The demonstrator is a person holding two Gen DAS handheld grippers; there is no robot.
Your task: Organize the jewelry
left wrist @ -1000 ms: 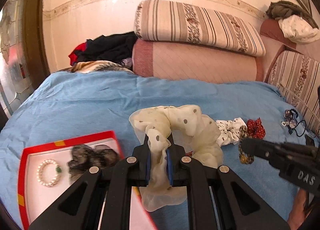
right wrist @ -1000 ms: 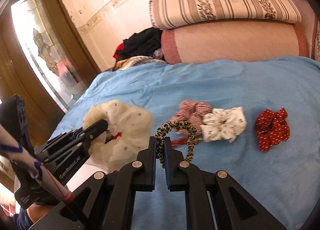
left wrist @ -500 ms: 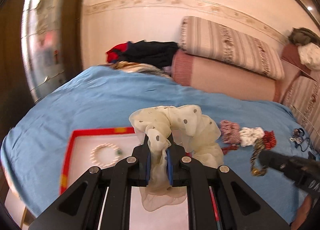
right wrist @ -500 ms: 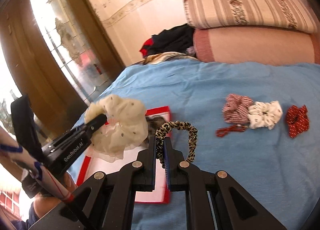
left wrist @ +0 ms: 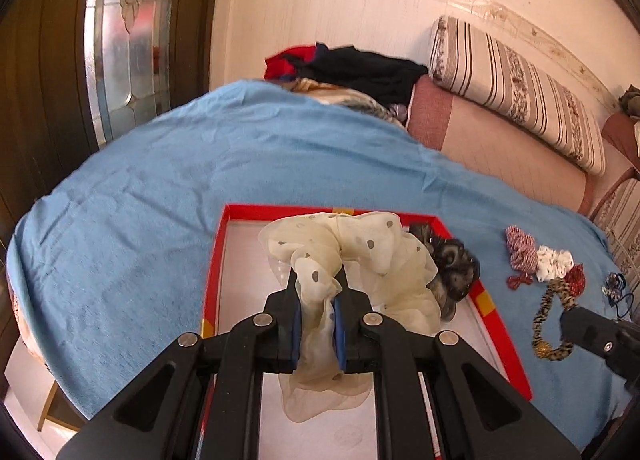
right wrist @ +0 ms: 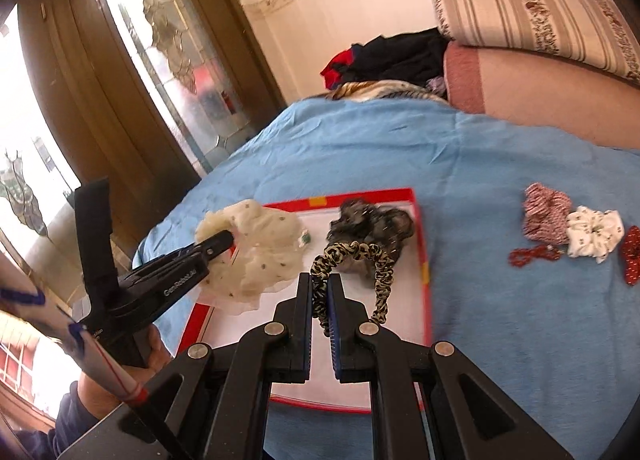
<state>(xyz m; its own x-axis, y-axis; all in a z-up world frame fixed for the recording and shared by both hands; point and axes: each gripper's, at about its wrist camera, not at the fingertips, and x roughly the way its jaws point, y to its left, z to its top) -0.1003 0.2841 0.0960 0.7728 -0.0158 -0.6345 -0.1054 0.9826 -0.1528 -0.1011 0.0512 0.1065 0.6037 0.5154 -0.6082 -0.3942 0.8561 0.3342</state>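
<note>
My left gripper (left wrist: 317, 288) is shut on a cream dotted scrunchie (left wrist: 360, 256) and holds it over the red-rimmed white tray (left wrist: 214, 260); it also shows in the right wrist view (right wrist: 224, 242) with the scrunchie (right wrist: 260, 256). My right gripper (right wrist: 320, 292) is shut on a leopard-print scrunchie (right wrist: 360, 256) above the tray (right wrist: 425, 260); it shows in the left wrist view (left wrist: 568, 320) with that scrunchie (left wrist: 548, 316). A dark lacy scrunchie (right wrist: 372, 224) lies in the tray's far corner.
On the blue bedspread (left wrist: 160, 200) to the right lie a red-checked scrunchie (right wrist: 546, 212), a white one (right wrist: 596, 228), a red dotted one (right wrist: 632, 256) and a red bead string (right wrist: 532, 254). Pillows (left wrist: 512, 88) and clothes (left wrist: 360, 68) are at the back. The bed edge is left.
Both grippers have moved left with their scrunchies, from above the bedspread to above the tray. The pearl bracelet seen in the tray is now hidden behind the cream scrunchie.
</note>
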